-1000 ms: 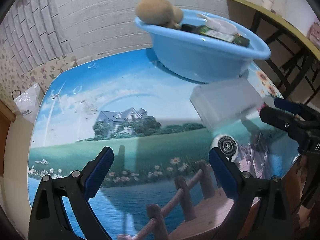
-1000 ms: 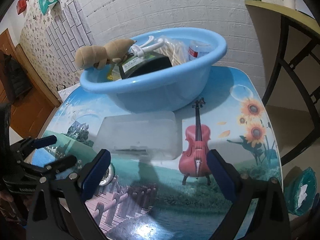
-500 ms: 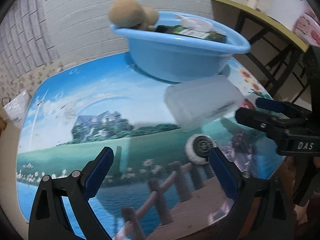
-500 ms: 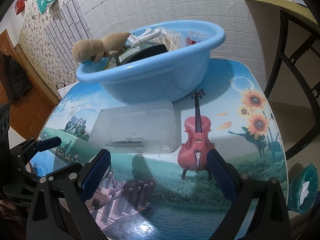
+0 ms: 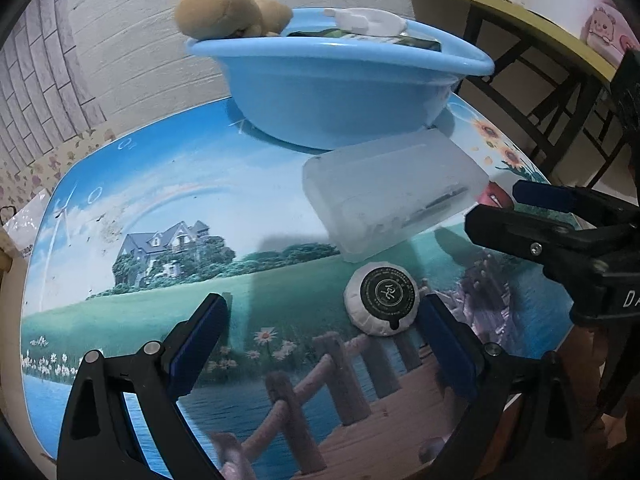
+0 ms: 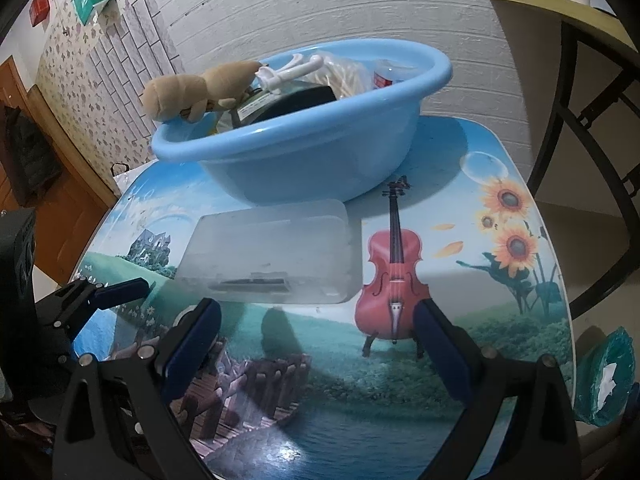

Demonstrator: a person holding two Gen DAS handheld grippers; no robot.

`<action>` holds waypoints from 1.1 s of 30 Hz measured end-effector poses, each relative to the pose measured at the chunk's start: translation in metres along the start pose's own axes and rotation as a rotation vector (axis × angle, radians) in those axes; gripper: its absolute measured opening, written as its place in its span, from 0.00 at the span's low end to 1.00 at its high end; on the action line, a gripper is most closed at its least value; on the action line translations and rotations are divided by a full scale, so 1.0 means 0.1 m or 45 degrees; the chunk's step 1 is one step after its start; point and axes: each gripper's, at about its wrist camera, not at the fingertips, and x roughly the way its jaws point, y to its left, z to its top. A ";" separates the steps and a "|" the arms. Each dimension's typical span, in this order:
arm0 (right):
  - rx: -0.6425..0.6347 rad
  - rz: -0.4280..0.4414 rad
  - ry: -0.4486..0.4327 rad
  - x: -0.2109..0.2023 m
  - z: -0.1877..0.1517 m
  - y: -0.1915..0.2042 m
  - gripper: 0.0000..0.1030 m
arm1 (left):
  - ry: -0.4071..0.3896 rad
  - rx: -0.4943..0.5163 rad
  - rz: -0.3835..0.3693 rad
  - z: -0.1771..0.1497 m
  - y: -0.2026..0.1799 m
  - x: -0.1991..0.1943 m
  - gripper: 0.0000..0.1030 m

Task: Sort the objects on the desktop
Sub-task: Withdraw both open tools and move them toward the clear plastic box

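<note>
A blue plastic basin stands at the back of the picture-printed table, holding a tan plush toy, a dark bottle and other items. In front of it lies a frosted translucent box. A round white-wrapped puck with a black label rests near the front edge, just inside the right finger of my open left gripper. My right gripper is open and empty, a little in front of the box. In the right wrist view the puck is mostly hidden behind the left fingertip.
A dark-framed side table stands to the right with small items on top. A brick-pattern wall is close behind the basin. A teal bag lies beyond the table's right edge. A wooden door is at the left.
My left gripper has dropped lower and come closer to the puck, which now sits beside its right finger. My right gripper has held almost still, edging slightly nearer the box.
</note>
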 end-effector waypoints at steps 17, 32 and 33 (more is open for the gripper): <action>-0.052 -0.027 -0.002 0.08 0.10 0.19 1.00 | -0.026 -0.124 0.084 -0.03 0.46 -0.01 0.93; -0.058 -0.058 0.000 0.13 0.18 0.11 1.00 | -0.027 -0.082 0.061 0.11 0.30 0.07 0.93; -0.057 -0.058 0.001 0.13 0.18 0.11 1.00 | -0.029 -0.080 0.060 0.11 0.31 0.08 0.93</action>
